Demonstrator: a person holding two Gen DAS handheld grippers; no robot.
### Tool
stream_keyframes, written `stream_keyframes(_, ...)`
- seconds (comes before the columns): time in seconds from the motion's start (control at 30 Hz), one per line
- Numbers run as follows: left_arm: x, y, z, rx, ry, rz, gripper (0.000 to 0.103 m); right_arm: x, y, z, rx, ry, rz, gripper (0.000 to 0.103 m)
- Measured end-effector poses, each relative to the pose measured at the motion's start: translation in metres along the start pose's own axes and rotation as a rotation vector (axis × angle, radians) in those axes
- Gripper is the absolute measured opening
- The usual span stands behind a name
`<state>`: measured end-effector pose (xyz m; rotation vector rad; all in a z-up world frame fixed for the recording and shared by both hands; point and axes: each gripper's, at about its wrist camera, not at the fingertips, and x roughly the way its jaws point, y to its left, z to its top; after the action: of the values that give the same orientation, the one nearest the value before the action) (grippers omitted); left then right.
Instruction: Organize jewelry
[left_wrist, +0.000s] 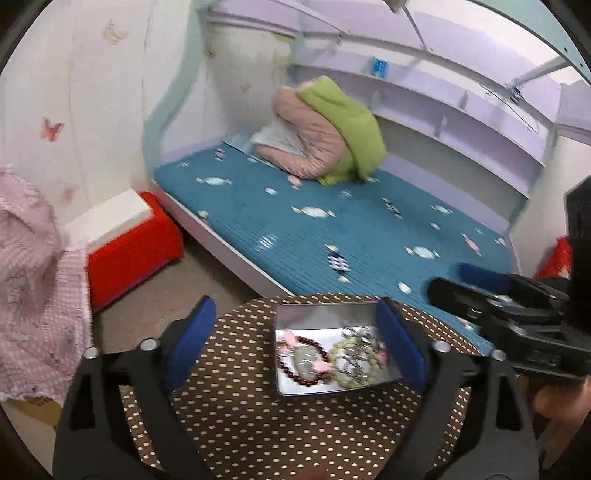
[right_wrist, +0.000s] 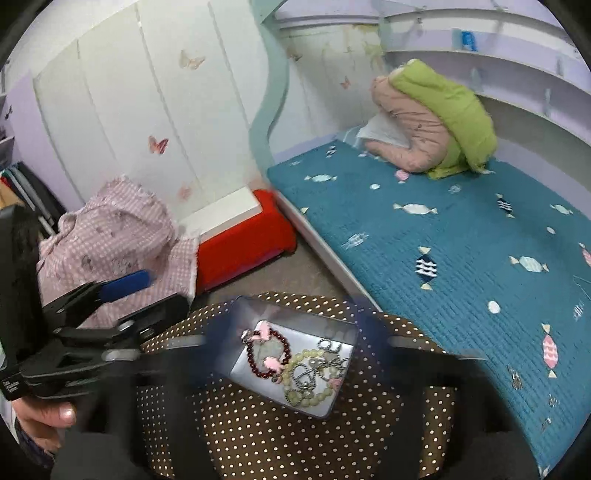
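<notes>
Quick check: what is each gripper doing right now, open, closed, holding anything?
Left gripper: open, holding nothing, fingers either side of the tin.
Right gripper: open and empty as far as the blur lets me tell, above the tin.

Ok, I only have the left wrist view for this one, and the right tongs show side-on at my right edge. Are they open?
Observer: Open. In the right wrist view the right tongs are blurred, with one finger on either side of the metal tray, holding nothing.
Operator: Anything loose outside the tray?
Observer: Possibly. Small glinting bits lie on the blue bed cover, too small to identify.
Operator: What's left of the pink cloth?
Observer: What look like upright folders, beyond the pink checked cloth.
</notes>
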<state>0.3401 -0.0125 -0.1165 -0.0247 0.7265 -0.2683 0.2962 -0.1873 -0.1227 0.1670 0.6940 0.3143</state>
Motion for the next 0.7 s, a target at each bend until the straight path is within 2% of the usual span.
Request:
stream_keyframes(0.33, -0.087, 0.001, -0.018, 0.015, -0.142, 0.11, 0.098, -0.05, 0.017, -0.009, 0.01, -0.064, -0.048, 0.096)
stream_keyframes(0.7, -0.201, -0.018, -0.065, 0.038, -0.299, 0.138, 0.098, -0.131, 0.055, -0.049, -0.024, -0.175, -0.098, 0.096)
